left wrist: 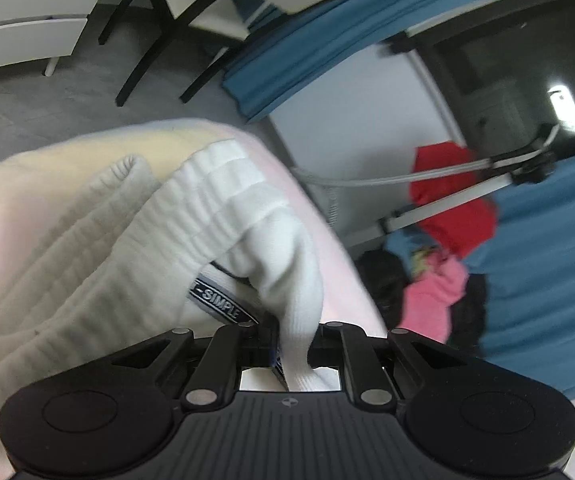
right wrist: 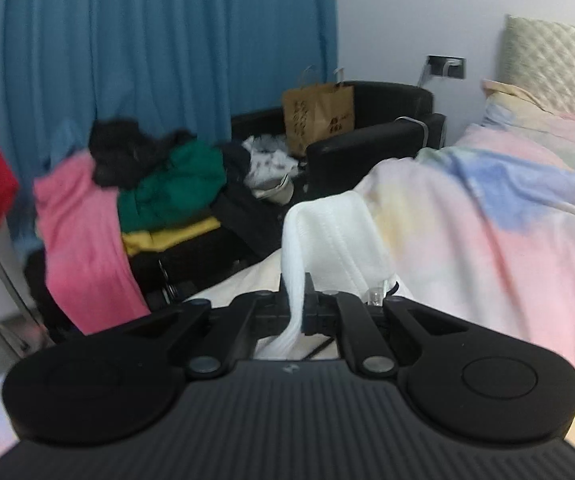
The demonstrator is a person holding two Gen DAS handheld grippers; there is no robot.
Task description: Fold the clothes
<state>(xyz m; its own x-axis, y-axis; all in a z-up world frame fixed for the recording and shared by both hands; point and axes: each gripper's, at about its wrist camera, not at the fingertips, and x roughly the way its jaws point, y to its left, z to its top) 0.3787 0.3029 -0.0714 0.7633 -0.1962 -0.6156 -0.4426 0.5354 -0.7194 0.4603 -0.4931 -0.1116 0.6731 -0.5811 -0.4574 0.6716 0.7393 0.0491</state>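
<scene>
A white ribbed knit garment (left wrist: 191, 216) with a neck label reading "SIMPLE" hangs bunched in the left wrist view over the pastel bed cover (left wrist: 87, 148). My left gripper (left wrist: 293, 340) is shut on a fold of it near the label. In the right wrist view the same white garment (right wrist: 335, 232) rises in front of my right gripper (right wrist: 299, 308), which is shut on a thin edge of it. The garment drapes down onto the bed cover (right wrist: 487, 208). The fingertips of both grippers are hidden by the cloth.
A pile of clothes, pink (right wrist: 79, 224), green (right wrist: 175, 188), yellow and black, lies on a black sofa (right wrist: 371, 128) with a brown paper bag (right wrist: 319, 116). Blue curtains (right wrist: 159, 40) hang behind. A red garment (left wrist: 451, 200) and a metal stand (left wrist: 447, 200) are near. A black-legged table (left wrist: 159, 32) and white drawers (left wrist: 31, 16) stand on the floor.
</scene>
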